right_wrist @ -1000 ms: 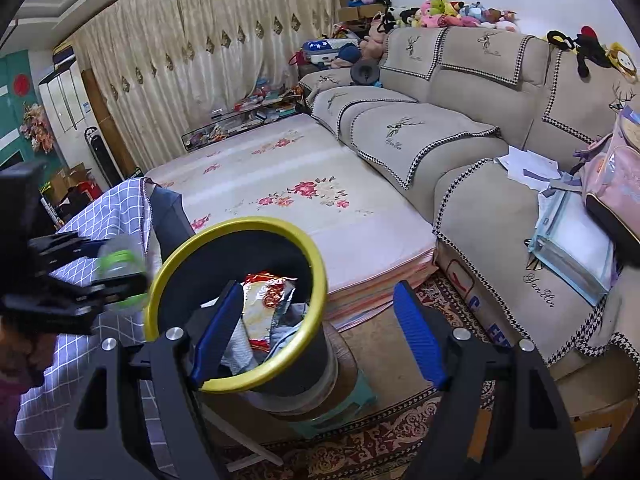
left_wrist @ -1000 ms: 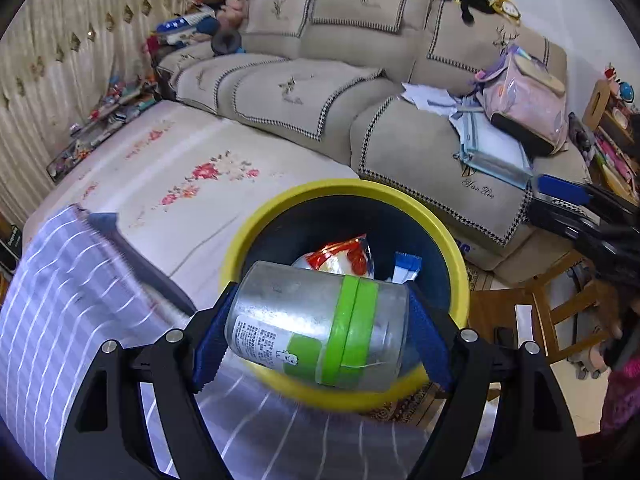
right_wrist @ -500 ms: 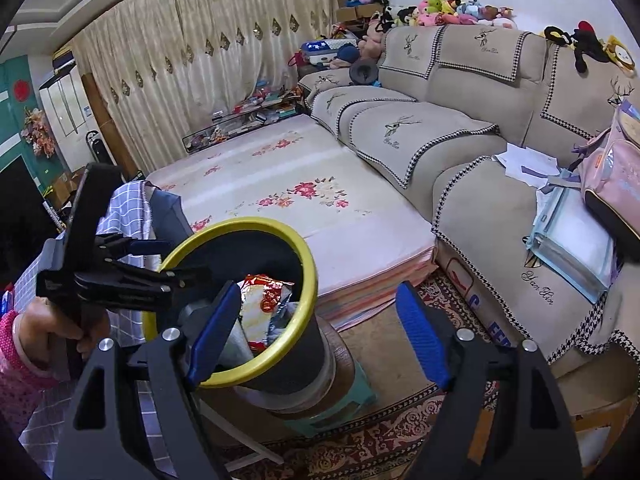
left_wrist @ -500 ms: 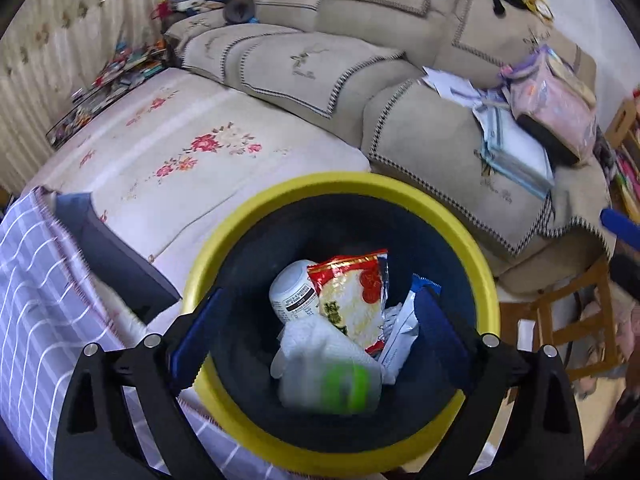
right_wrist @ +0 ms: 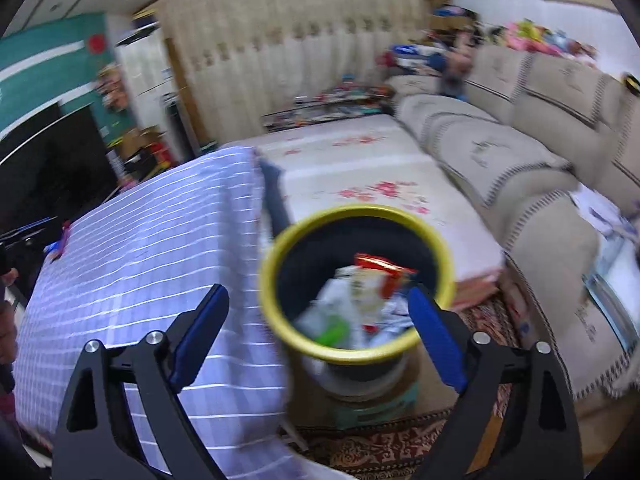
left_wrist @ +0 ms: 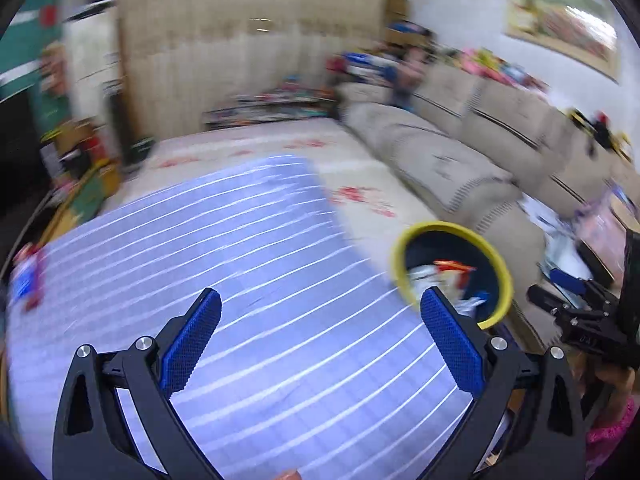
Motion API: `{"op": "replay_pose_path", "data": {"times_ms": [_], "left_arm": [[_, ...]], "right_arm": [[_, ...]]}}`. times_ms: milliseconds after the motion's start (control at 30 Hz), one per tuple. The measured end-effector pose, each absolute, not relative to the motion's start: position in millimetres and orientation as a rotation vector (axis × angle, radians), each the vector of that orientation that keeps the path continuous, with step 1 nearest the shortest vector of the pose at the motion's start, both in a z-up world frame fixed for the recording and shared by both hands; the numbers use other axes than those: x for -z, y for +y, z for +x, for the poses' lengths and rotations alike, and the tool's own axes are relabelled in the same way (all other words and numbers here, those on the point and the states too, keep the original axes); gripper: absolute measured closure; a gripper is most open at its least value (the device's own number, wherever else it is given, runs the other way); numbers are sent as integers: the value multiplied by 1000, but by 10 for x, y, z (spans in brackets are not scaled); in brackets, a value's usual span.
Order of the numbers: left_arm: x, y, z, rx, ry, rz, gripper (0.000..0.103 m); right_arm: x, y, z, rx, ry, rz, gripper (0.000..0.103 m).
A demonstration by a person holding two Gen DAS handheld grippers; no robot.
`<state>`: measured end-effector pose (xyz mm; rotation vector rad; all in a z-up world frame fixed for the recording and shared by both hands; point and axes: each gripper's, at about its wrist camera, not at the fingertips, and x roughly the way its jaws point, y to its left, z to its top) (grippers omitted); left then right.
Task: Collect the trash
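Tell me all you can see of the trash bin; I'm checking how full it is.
The trash bin is round with a bright yellow rim and dark inner wall, apparently plastic. It stands upright, open-topped, on a small teal stool beside the striped cloth's edge. Inside lie a red-and-white snack wrapper, pale crumpled items and something green, well below the rim. Neither gripper touches it.

No text, label, brand or number can be read in either view. The printing on the red and white wrapper (right_wrist: 376,276) inside the yellow-rimmed bin (right_wrist: 280,320) is too blurred, and so is the sofa (right_wrist: 500,152) embroidery.
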<state>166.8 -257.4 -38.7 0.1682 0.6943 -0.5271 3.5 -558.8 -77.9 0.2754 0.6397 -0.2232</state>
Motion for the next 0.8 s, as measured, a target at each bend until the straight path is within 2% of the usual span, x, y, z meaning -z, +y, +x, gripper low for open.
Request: {"op": "replay_pose_path", "data": {"times_ms": [233,400,600,800], "left_arm": [[256,-1203,1046,183,600,95,5],[95,-517,605,47,532,2,5],[34,-179,272,29,503,-30,5],[18,-218,95,54,498,-33,5]], "right_arm": [[460,-4749,115,50,593,173,7],[207,-4343,30,25,543,105,7],[54,-4130,-198,30,507,68,7],[3,-4111,-460,61,481,58,7]]}}
